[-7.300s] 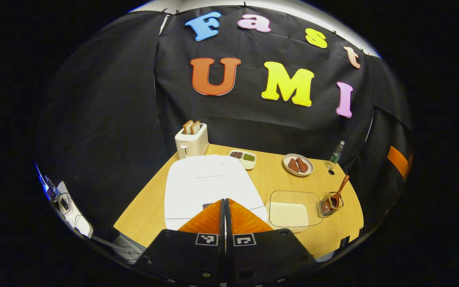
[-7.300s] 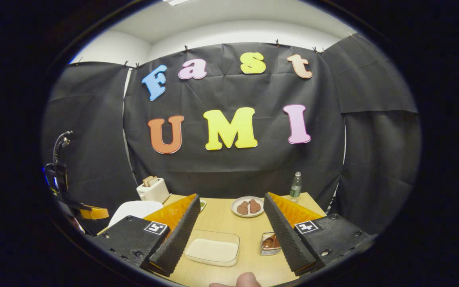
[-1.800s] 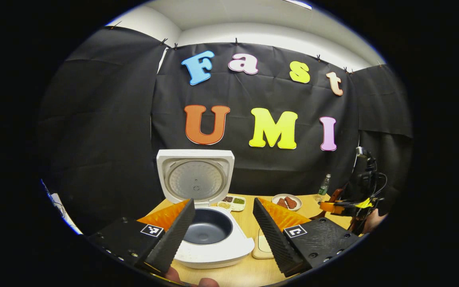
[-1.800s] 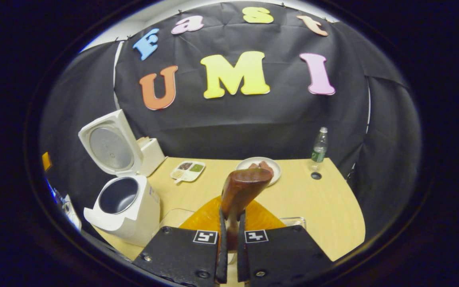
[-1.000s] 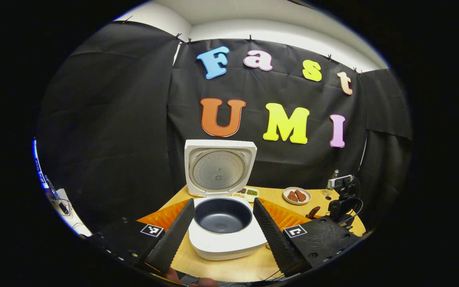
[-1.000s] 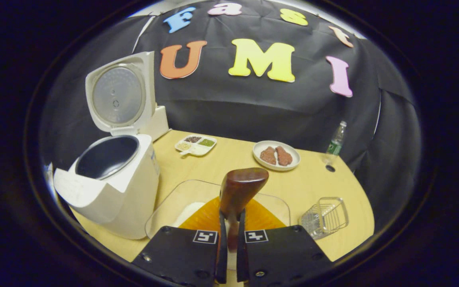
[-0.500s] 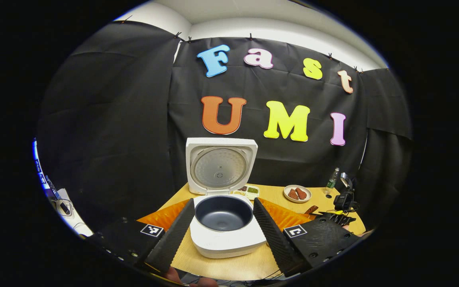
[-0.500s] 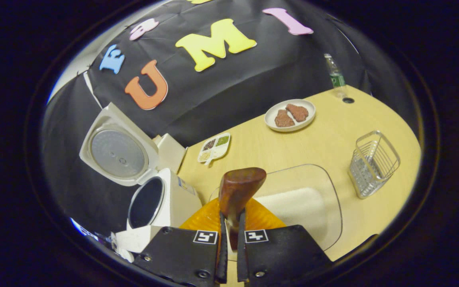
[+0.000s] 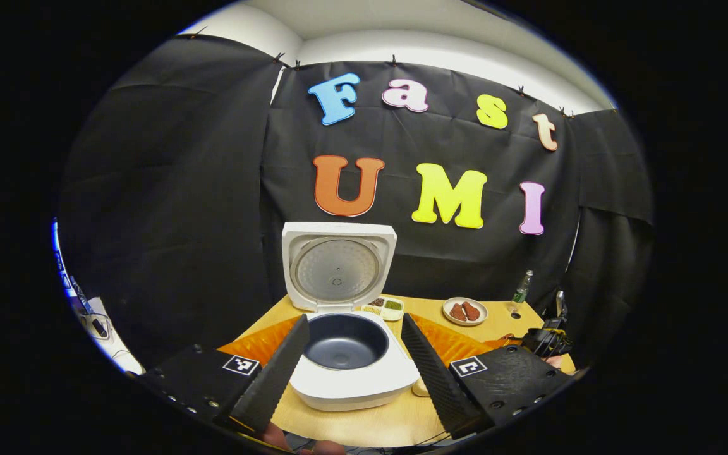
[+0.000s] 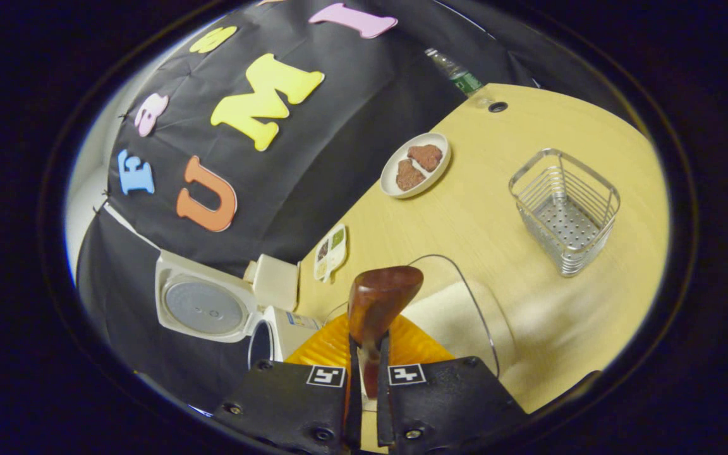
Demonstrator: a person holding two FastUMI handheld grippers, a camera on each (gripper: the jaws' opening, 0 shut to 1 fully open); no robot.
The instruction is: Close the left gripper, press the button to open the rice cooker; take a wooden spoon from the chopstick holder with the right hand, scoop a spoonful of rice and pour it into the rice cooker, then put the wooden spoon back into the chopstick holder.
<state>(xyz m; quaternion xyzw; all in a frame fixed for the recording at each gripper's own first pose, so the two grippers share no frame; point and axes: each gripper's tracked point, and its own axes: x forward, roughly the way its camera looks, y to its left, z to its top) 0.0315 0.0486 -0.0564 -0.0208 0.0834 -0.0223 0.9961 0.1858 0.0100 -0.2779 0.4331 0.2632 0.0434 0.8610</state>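
Your right tongs (image 10: pixel 365 354), bottom centre of the right gripper view: clamped on the handle of the wooden spoon (image 10: pixel 378 304), whose bowl rises just above the fingers. Beneath the spoon: a clear glass dish (image 10: pixel 474 303) of rice (image 10: pixel 449 316) on the counter (image 10: pixel 528 120).

Chopstick holder (image 10: pixel 565 212), right of frame: wire basket, upright, standing apart from the dish.

Your left tongs (image 9: pixel 354 354), bottom of the left gripper view: spread wide, holding nothing. Between the fingers, farther off: rice cooker (image 9: pixel 345 354), lid up, dark inner pot exposed. In the right gripper view it sits at lower left.

Also on the counter in the right gripper view: plate with two brown pieces (image 10: pixel 416 164), upper centre; divided dish (image 10: pixel 331 251), centre left; bottle (image 10: pixel 455 72), top; toaster (image 10: pixel 275 281) beside the cooker lid.
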